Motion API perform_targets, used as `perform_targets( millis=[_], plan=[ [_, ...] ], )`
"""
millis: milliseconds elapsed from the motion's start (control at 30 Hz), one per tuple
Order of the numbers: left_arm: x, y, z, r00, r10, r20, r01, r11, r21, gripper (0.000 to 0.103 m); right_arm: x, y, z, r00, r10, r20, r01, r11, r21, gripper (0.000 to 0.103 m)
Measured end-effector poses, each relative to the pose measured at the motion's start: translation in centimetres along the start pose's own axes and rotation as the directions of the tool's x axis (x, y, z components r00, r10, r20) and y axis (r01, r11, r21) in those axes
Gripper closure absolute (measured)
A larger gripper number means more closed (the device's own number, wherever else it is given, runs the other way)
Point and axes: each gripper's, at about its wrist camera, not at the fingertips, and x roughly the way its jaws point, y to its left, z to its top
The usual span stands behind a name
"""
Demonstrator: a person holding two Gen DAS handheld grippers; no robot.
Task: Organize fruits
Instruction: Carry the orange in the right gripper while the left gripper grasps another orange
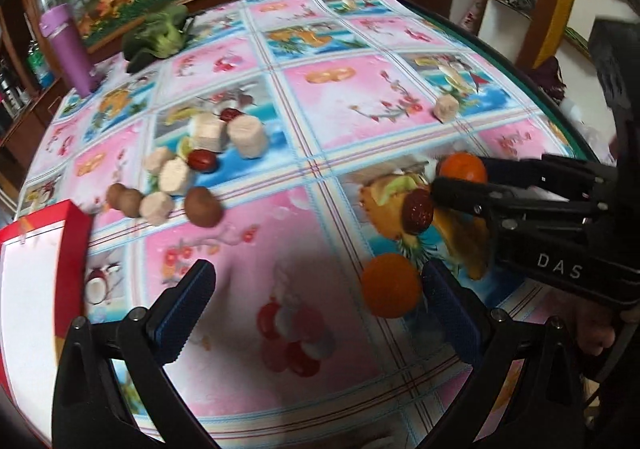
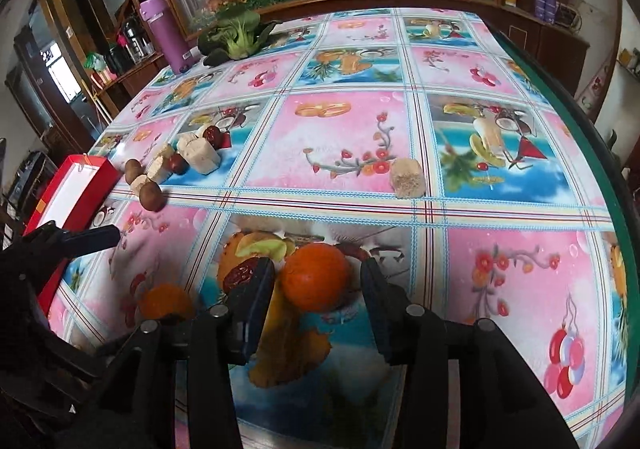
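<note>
Fruit lies scattered on the counter [image 2: 344, 153]: one orange [image 2: 316, 276] sits between the spread fingers of the right hand-held gripper [image 2: 318, 291], untouched by either pad, with a red date [image 2: 240, 273] just left of it. A second orange [image 1: 391, 285] rests just beside the right finger of the left hand-held gripper [image 1: 316, 303], whose jaws stand wide and empty. Farther off, pale chunks, dates and brown fruits cluster near a red box [image 2: 76, 189].
</note>
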Motion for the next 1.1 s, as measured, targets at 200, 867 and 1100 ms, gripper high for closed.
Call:
perform_targets(
  millis=[200, 867, 1100],
  plan=[
    [1.0, -0.9, -0.1, 0.996, -0.082, -0.025, 0.082, 0.997, 0.008, 0.016, 0.2, 0.2, 0.2, 1.0, -0.012, -0.004, 0.012, 1.0, -0.01, 0.07],
    [-0.6, -1.1, -0.7, 0.984, -0.17, 0.047, 0.17, 0.985, 0.005, 0.073, -3.0, 0.5, -0.5, 0.998, -0.056, 0.032, 0.054, 0.997, 0.052, 0.071],
    [-4.3, 2.7, -1.5, 0.991, -0.012, 0.135, 0.024, 0.996, -0.086, 0.073, -4.1, 3.5, 0.2, 0.998, -0.029, 0.048, 0.03, 0.999, -0.012, 0.071]
  ],
)
